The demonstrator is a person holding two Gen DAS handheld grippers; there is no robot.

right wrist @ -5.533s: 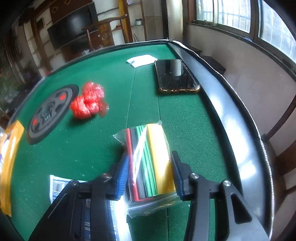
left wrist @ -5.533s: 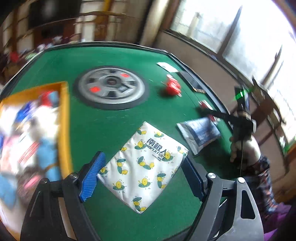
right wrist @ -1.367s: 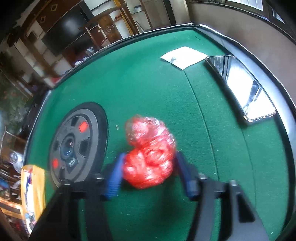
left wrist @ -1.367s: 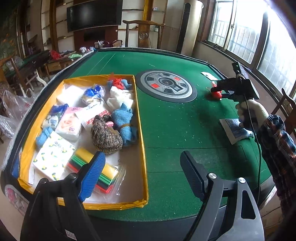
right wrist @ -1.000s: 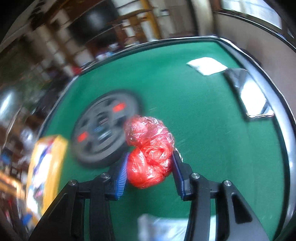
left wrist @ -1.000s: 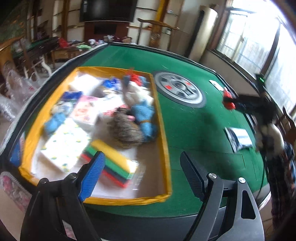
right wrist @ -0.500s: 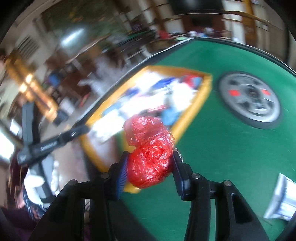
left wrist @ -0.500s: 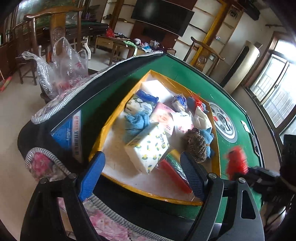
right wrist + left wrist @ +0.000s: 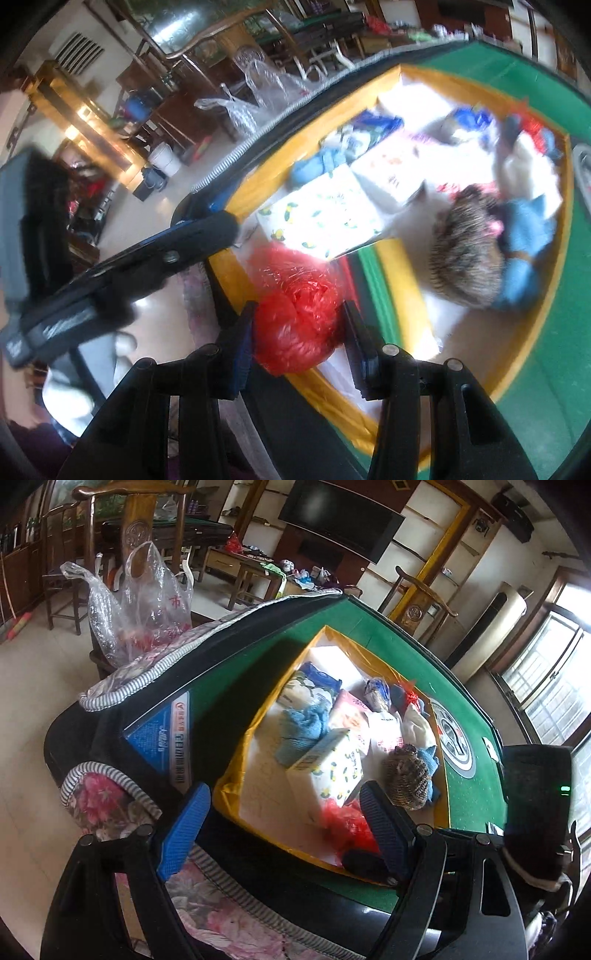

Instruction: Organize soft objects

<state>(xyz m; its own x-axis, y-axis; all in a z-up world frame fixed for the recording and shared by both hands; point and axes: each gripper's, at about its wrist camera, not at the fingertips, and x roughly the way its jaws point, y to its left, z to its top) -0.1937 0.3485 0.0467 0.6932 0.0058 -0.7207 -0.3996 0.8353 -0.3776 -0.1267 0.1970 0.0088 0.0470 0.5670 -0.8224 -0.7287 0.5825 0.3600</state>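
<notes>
Green felt covers the worktop (image 9: 236, 672), and a yellow-rimmed tray (image 9: 258, 184) of soft things lies at its near corner. Nearest the right camera, the right gripper (image 9: 299, 332) is clamped on the red bag (image 9: 295, 325), the jaws pressed into its crinkled sides. A second ago the bag was held over bare felt beside the grey dial; now it is held above the tray's near end, over the striped pack (image 9: 373, 280) and next to the lemon-print pack (image 9: 321, 214). Farther in lie the brown knit (image 9: 465, 254) and blue cloth (image 9: 524, 254). The left gripper (image 9: 284, 823) is drawn back over the worktop's edge, jaws spread wide and empty. Only the release appears to be left for this item.
</notes>
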